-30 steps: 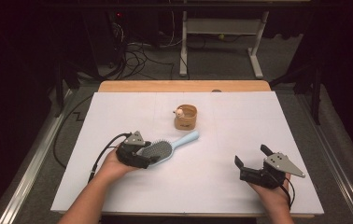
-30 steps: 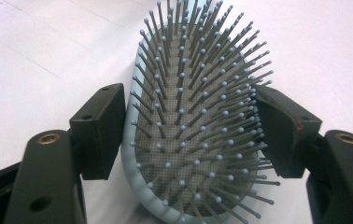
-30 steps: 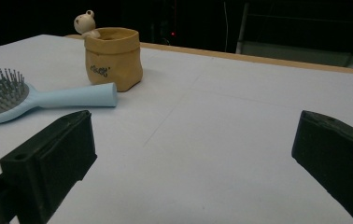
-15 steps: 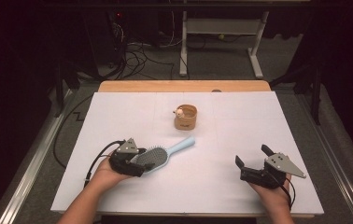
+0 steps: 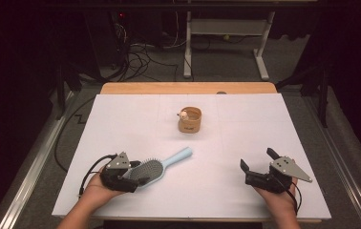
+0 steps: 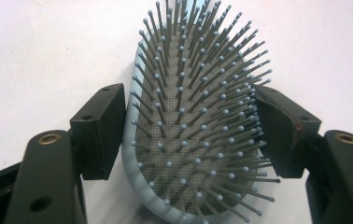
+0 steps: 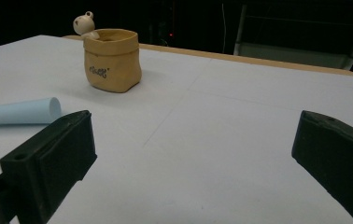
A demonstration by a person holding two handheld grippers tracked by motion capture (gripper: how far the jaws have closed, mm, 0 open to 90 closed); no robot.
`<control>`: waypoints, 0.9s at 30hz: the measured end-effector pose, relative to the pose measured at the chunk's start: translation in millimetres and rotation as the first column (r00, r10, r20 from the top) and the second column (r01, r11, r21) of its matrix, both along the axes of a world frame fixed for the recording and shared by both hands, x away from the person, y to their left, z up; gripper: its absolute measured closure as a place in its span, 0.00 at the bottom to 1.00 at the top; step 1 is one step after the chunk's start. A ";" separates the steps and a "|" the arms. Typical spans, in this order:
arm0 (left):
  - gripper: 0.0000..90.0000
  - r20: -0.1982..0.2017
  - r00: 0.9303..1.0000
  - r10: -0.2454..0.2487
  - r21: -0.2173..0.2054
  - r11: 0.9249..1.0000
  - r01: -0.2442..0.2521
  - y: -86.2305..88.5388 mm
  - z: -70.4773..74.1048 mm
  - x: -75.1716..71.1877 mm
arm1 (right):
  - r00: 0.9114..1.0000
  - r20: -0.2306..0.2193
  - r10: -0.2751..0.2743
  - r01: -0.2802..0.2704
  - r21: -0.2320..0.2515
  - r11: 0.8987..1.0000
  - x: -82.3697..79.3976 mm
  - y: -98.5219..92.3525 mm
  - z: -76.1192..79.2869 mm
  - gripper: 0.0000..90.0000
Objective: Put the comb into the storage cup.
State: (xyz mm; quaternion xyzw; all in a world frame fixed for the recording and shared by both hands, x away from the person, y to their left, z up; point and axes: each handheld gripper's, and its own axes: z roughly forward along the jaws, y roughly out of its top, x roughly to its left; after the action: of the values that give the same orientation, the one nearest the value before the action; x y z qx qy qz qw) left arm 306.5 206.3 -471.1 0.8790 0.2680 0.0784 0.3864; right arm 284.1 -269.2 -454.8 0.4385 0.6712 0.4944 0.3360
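The left gripper (image 5: 135, 175) is clamping its 2 jaws on the head of the pale blue hairbrush (image 5: 162, 166), lying bristles-up at the counter's (image 5: 121, 119) 7 o'clock, handle pointing toward 2 o'clock. The right gripper (image 5: 257, 165) is resting at 5 o'clock, jaws wide. A tan pouch-shaped pot (image 5: 190, 120) is sitting near 12 o'clock.

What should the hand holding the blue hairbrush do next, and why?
Probably lift the hairbrush a little and carry it toward the tan pot. The left gripper is shut on the brush's bristled head, the handle points toward the pot, and the pot's mouth is open. The right gripper waits open, holding nothing.
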 end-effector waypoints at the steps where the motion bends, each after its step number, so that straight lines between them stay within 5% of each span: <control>1: 0.35 0.002 1.000 0.000 0.002 1.000 0.000 0.8 0.0 -1.0 | 1.000 -0.001 0.000 0.000 0.000 1.000 0.2 0.1 -0.1 0.00; 16: 0.32 -0.001 1.000 0.006 0.001 1.000 -0.006 0.8 -0.3 -3.5 | 1.000 0.000 0.002 -0.002 -0.004 1.000 0.6 1.2 -0.3 0.00; 27: 0.21 -0.014 1.000 0.011 0.009 1.000 -0.011 -3.7 -2.0 -3.7 | 1.000 0.003 0.001 -0.001 -0.006 1.000 0.5 1.6 0.1 0.00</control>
State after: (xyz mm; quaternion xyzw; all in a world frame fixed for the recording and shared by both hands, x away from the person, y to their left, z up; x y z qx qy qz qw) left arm 302.8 202.7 -473.0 0.8798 0.2751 0.0756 0.3801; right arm 284.6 -267.7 -454.8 0.4363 0.6726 0.4930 0.3379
